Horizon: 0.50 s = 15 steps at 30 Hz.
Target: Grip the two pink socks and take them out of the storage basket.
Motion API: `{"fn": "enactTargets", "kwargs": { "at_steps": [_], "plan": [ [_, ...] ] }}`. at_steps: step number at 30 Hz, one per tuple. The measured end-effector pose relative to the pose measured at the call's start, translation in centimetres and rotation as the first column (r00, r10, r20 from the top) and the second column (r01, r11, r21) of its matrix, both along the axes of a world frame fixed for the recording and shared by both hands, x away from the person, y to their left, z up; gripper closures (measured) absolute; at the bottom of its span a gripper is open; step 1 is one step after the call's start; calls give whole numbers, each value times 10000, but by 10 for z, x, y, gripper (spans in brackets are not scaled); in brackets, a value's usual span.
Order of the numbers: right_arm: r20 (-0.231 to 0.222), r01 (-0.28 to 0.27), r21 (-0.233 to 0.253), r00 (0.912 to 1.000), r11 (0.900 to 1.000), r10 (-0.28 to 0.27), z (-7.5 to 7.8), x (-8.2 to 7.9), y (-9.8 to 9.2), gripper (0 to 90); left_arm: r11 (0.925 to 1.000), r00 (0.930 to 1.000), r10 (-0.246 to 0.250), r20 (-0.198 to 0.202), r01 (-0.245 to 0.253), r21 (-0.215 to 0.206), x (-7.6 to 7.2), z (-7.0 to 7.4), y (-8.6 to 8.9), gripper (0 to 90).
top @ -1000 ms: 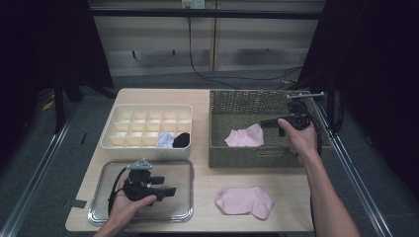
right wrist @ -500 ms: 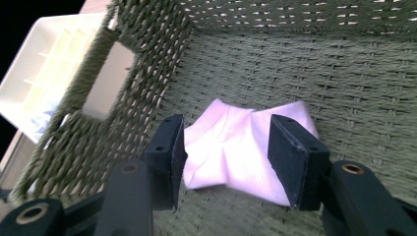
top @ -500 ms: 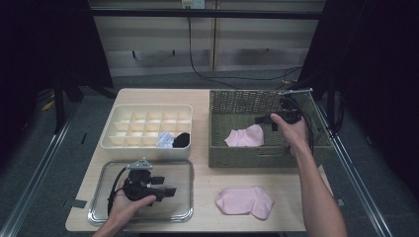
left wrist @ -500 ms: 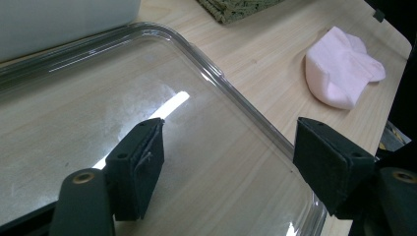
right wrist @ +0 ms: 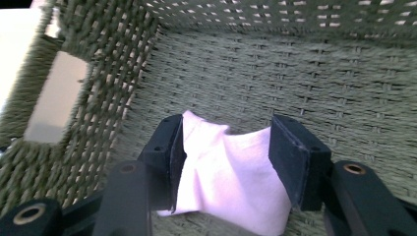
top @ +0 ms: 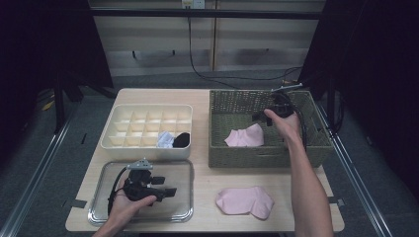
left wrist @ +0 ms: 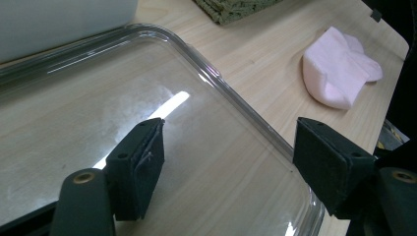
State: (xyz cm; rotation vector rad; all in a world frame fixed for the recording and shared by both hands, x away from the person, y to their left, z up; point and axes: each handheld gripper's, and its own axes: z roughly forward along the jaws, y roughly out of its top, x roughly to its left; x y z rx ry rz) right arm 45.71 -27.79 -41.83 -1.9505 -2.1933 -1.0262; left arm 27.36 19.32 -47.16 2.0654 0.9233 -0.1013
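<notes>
A pink sock (top: 244, 137) lies inside the green wicker basket (top: 217, 148). In the right gripper view, the right gripper (right wrist: 226, 142) is open, with one jaw on either side of the pink sock (right wrist: 231, 182), just above it. From the high view the right gripper (top: 262, 118) is inside the basket, held by a hand. A second pink sock (top: 244, 201) lies on the table in front of the basket. The left gripper (top: 167, 185) rests open over the clear tray (top: 99, 217), with nothing between its jaws (left wrist: 231, 147).
A white divided organizer (top: 143, 123) stands behind the tray, holding a blue-white sock (top: 165, 140) and a black sock (top: 182, 139) in its front compartments. The left gripper view shows the second pink sock (left wrist: 339, 73) and the tray rim (left wrist: 255, 118).
The right gripper has moved from the basket's right rim leftward and down into the basket, over the pink sock. The left gripper has stayed still on the tray.
</notes>
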Motion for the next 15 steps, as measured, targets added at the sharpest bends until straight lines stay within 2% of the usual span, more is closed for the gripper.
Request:
{"fn": "enactTargets", "kwargs": {
  "at_steps": [4,5,9,11,13,15],
  "plan": [
    [-221,34,-159,9997,9999,-37,-7,9,1,476,10000,10000,11,-27,-11,-5,1,0,1,279],
    [-378,203,-271,9991,9994,-213,-8,10,2,475,10000,10000,19,-31,-19,6,0,0,1,279],
    [-484,339,-384,9982,9987,-358,-14,15,1,464,10000,10000,-14,8,14,-27,0,0,0,279],
    [-666,270,-542,9973,9982,-306,-18,17,2,456,10000,10000,-43,-28,43,14,1,0,-1,279],
    [-930,240,-491,9953,9985,-285,-23,18,5,451,10000,10000,-27,-8,27,31,1,-1,-1,279],
    [-977,110,-841,9950,9964,-192,-25,18,9,440,10000,10000,-19,-20,19,41,1,-1,-1,278]
  ]
}}
